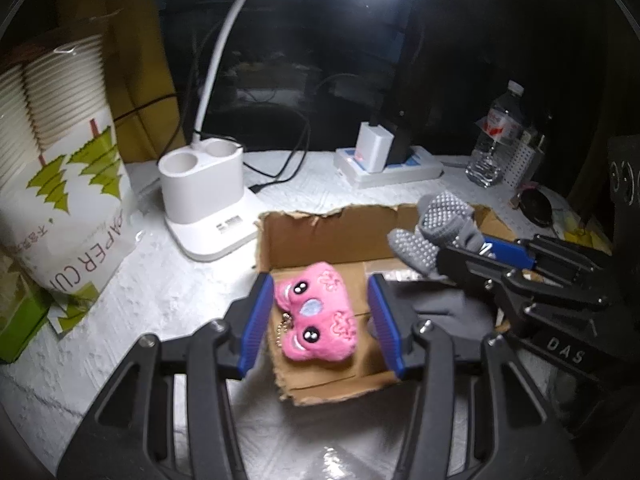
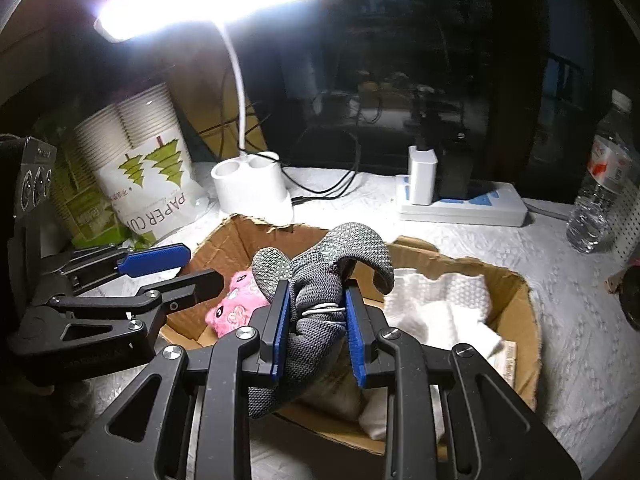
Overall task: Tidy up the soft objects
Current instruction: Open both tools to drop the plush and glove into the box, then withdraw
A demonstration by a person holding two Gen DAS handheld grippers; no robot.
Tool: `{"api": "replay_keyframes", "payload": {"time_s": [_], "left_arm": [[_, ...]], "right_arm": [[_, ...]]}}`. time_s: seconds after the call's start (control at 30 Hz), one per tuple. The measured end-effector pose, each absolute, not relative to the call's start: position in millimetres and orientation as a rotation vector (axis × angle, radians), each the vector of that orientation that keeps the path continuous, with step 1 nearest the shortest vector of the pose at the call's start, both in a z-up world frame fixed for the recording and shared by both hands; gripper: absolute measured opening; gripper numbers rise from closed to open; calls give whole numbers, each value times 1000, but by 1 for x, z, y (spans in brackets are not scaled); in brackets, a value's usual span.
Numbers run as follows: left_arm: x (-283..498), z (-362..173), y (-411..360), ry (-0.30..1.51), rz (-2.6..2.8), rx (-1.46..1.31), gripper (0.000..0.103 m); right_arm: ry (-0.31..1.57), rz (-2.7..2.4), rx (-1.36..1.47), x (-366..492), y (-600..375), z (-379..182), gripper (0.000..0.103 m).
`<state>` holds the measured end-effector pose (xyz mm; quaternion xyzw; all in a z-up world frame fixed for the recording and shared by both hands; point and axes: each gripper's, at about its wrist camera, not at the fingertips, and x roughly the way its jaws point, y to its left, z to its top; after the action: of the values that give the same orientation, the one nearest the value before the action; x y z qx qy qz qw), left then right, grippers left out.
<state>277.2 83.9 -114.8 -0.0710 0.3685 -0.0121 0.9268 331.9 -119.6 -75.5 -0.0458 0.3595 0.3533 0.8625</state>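
A pink plush toy (image 1: 316, 316) (image 2: 236, 308) lies in the left part of an open cardboard box (image 1: 332, 232) (image 2: 520, 300). My left gripper (image 1: 318, 278) (image 2: 205, 267) hangs over it, open, with the toy between the blue pads and a gap on each side. My right gripper (image 2: 317, 286) (image 1: 464, 250) is shut on a bundle of grey dotted socks (image 2: 316, 320) (image 1: 436, 220) and holds it above the box's middle. A white cloth (image 2: 436, 304) lies in the right part of the box, and a dark grey cloth (image 1: 440, 304) lies beside the toy.
Behind the box stand a white desk lamp base (image 1: 204, 188), a bag of paper cups (image 1: 60, 152) at the left, a power strip with chargers (image 1: 392, 168) and a water bottle (image 1: 496, 136) at the right. The table has a white textured cover.
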Motion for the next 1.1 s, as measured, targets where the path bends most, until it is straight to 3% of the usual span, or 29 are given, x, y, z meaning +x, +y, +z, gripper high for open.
{"api": "replay_keyframes", "payload": {"time_s": [0.43, 0.6, 1.1], "left_arm": [[265, -117, 98, 747, -11, -172, 51], [257, -112, 98, 737, -15, -175, 51], [223, -87, 85, 679, -34, -161, 51]], "right_arm": [[837, 734, -148, 332, -97, -100, 28], [819, 717, -150, 326, -101, -92, 41], [740, 701, -140, 289, -121, -54, 43]]}}
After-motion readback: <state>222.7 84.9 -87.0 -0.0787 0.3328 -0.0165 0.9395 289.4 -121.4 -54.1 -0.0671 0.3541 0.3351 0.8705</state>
